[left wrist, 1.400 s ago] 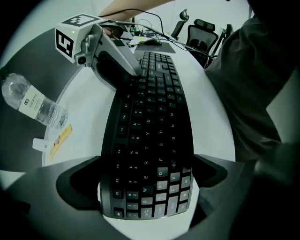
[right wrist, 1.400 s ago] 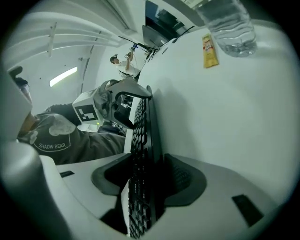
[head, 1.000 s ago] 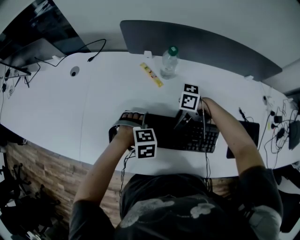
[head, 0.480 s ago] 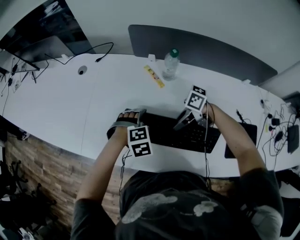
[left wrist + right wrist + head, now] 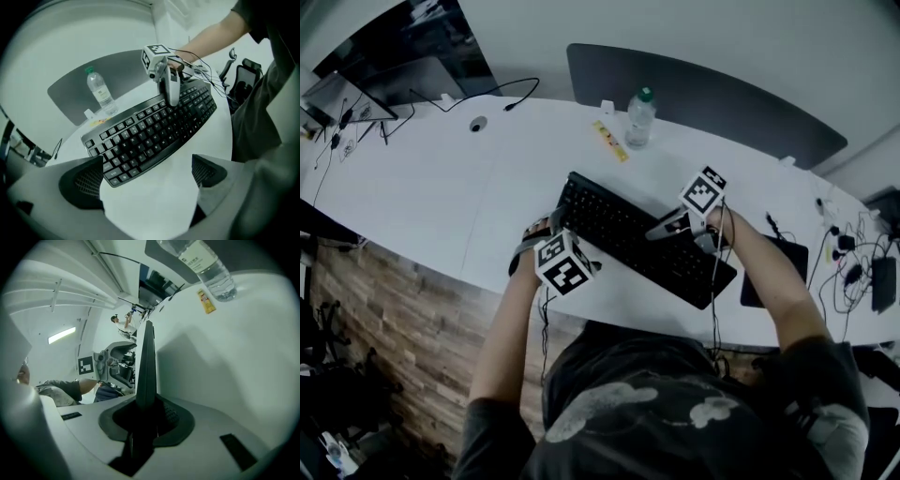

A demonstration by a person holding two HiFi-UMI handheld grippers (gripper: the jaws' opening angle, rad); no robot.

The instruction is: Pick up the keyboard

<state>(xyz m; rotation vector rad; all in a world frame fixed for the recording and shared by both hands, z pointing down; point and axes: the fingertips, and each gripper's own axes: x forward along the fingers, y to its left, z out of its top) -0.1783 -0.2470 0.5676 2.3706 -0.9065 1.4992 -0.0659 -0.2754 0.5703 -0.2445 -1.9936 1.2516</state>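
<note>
Flat black curved keyboard, thin edge clamped in right gripper.

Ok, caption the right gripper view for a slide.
Right gripper shut on the keyboard, seen edge-on; water bottle on the white table beyond.

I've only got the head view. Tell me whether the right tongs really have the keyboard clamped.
Observer: Yes. In the right gripper view the keyboard stands edge-on inside the right tongs, with both pads pressed against it.
Operator: Now report the left tongs.
Observer: Open. In the left gripper view the left tongs stand wide apart with bare table between them. The keyboard's end lies beside one pad and is not clamped.
</note>
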